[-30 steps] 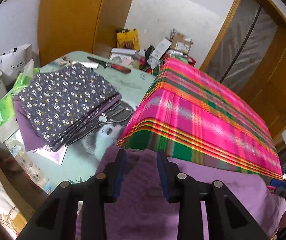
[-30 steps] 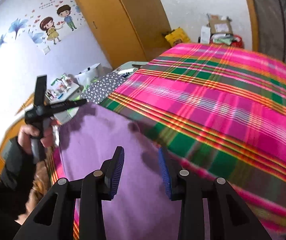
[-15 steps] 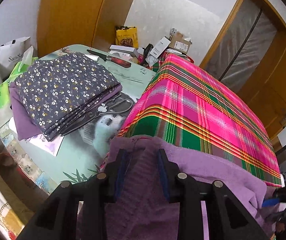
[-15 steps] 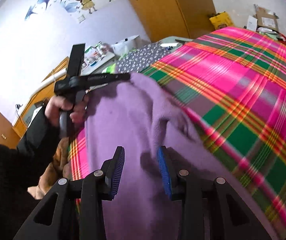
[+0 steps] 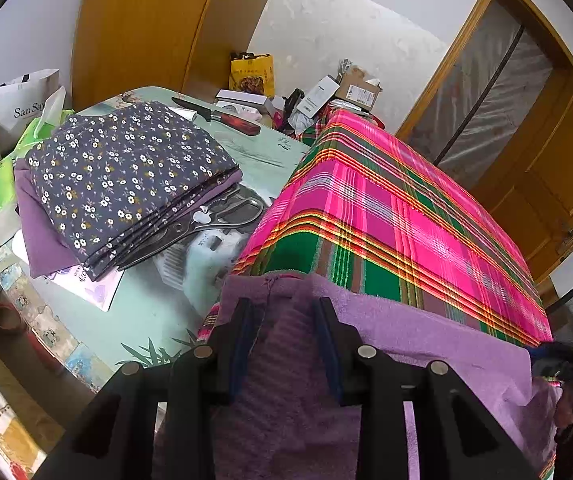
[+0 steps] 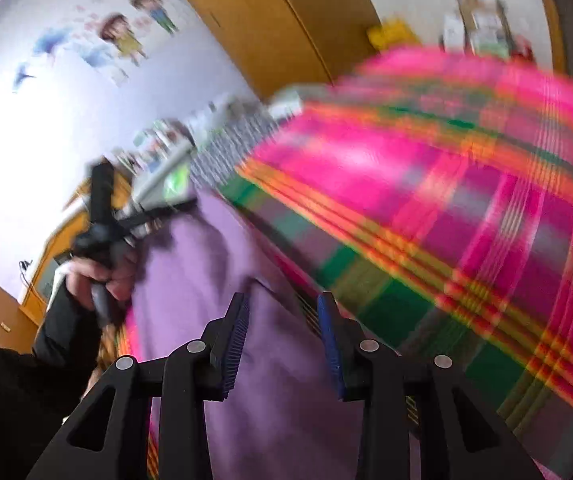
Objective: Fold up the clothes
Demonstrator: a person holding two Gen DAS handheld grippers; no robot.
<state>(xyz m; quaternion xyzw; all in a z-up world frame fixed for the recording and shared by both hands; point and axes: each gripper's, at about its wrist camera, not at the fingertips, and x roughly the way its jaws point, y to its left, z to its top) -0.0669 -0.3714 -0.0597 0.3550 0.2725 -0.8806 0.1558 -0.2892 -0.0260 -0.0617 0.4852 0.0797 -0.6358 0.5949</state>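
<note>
Purple garment (image 5: 426, 344): long axis spans both claws along the plaid surface (image 5: 406, 220) edge. Left claw (image 5: 286, 340) grips its ribbed end; right claw (image 6: 284, 336) parted, cloth loose between.

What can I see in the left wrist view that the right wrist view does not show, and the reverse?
Only the left wrist view shows clearly the scissors lying partly under the folded floral cloth, the red-handled knife and the door. Only the right wrist view shows the cartoon wall stickers and the hand that holds the left gripper. Both show the purple garment on the pink plaid cloth, and the wooden wardrobe.
</note>
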